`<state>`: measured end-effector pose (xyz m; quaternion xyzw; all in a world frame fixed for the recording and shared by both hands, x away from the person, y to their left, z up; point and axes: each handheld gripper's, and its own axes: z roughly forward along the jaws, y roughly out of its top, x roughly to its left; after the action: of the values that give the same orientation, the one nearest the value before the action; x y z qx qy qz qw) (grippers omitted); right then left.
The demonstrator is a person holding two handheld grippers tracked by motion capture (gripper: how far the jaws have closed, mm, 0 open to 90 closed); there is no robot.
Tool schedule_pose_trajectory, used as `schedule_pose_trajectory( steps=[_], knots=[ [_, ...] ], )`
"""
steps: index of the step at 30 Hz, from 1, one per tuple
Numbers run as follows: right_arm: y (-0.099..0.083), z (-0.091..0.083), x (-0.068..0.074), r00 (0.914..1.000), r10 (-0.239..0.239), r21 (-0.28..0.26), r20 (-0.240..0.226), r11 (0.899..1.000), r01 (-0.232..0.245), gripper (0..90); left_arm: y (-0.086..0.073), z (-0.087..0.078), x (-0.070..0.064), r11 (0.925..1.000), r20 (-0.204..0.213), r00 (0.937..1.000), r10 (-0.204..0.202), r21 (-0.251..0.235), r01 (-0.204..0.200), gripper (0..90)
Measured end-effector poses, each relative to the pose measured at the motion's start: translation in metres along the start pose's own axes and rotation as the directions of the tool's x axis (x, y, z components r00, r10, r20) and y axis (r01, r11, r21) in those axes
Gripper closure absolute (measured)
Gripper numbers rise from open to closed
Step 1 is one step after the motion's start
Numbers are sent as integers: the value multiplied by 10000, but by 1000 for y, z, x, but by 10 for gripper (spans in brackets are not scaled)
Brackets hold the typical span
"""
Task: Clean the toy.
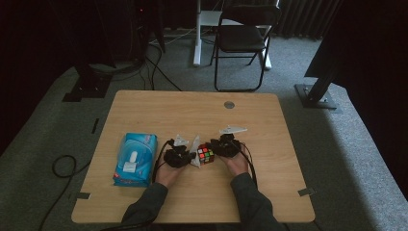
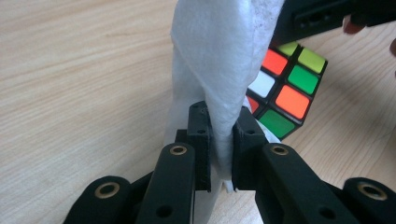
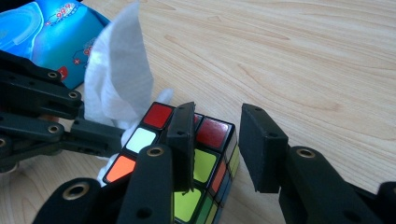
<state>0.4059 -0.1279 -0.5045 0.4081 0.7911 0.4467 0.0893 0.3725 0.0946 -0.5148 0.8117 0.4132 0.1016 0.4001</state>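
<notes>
We see our left tongs (image 2: pixel 220 140) pinching a white crumpled wipe (image 2: pixel 224 60) beside the multicoloured puzzle cube (image 3: pixel 187 158) on the wooden bench (image 1: pixel 192 110); our right tongs (image 3: pixel 217 149) look spread, seemingly straddling the cube's edge.

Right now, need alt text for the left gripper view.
The left gripper pinches a white wipe between its black fingers, the wipe standing up over a wooden table. Just behind it sits a scrambled puzzle cube.
</notes>
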Motion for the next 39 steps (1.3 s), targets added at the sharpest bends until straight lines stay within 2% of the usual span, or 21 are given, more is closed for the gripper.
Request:
schedule_pose_trajectory(
  steps=[9, 15, 24, 33, 36, 39],
  knots=[
    [0, 0, 0, 10000, 63, -32, -29, 10000, -64, 663, 0, -12, -9, 9994, 235, 9997, 68, -353, -60, 810],
    [0, 0, 0, 10000, 53, -30, -27, 10000, -53, 664, -3, -16, -17, 9993, 362, 9989, 295, -247, -286, 809],
    [-1, 0, 0, 9999, 150, -95, -66, 9998, -150, 668, -5, -9, -15, 9994, 226, 9992, 333, -111, -330, 807],
    [-2, 0, 0, 9998, 197, -144, -82, 9997, -198, 668, -18, 11, -9, 9987, 8, 9999, 133, 494, -134, 806],
    [-2, 0, -1, 9997, 212, -156, -85, 9997, -213, 669, -21, 15, -7, 9989, 53, 10000, -48, 467, 46, 801],
    [-2, 0, -1, 9997, 226, -145, -98, 9996, -228, 668, -20, 15, -8, 9987, 9, 10000, 67, 502, -67, 799]
  ],
)
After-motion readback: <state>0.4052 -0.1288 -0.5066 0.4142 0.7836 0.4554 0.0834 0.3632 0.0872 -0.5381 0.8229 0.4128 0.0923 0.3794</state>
